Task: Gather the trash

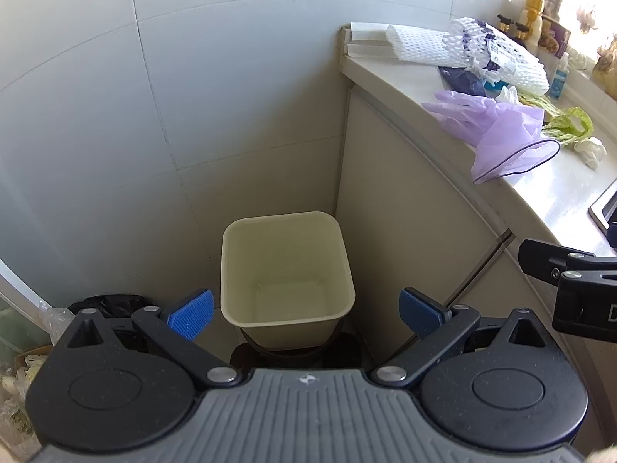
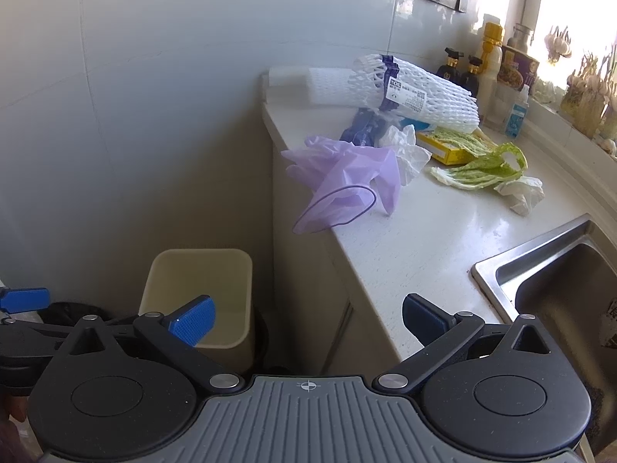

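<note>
A cream square bin (image 1: 287,270) (image 2: 200,293) stands on the floor in the corner beside the counter, with nothing visible inside it. My left gripper (image 1: 306,314) hangs open above the bin's near rim, holding nothing. My right gripper (image 2: 308,322) is open and holds nothing, over the counter's near corner. Trash lies on the white counter (image 2: 424,239): a purple glove (image 1: 497,131) (image 2: 347,177) hanging over the edge, white foam netting (image 1: 497,52) (image 2: 416,92), crumpled white tissues (image 2: 408,150), cabbage leaves (image 1: 567,123) (image 2: 482,166), a yellow box (image 2: 443,150) and a dark blue wrapper (image 2: 362,127).
A steel sink (image 2: 559,289) is set in the counter at the right. Bottles (image 2: 466,69) and jars line the back wall by the window. A black bag (image 1: 112,305) and plastic clutter lie on the floor left of the bin. Tiled walls close the corner.
</note>
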### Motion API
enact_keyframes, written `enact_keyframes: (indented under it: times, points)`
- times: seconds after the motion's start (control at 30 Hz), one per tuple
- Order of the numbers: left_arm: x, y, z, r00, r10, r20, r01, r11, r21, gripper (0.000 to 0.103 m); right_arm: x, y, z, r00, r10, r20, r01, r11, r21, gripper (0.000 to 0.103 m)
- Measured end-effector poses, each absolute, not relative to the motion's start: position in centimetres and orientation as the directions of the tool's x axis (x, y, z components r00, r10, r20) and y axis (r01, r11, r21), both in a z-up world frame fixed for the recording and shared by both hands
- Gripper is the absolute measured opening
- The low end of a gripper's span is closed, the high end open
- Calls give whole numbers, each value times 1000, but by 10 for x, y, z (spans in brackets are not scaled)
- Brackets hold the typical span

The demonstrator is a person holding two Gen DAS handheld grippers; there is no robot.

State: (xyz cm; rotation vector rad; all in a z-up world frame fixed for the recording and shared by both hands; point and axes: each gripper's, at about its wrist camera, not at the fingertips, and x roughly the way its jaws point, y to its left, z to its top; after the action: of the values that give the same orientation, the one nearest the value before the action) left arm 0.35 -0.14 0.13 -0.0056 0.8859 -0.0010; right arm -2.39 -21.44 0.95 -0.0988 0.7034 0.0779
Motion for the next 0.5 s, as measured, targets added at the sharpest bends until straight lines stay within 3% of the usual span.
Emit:
enact_keyframes:
  times: [0.5]
  points:
    - [5,-1,0,634,3,-773,-10,1000,-4,102,-23,-214,9,758,44,-651,-110,992,-61,103]
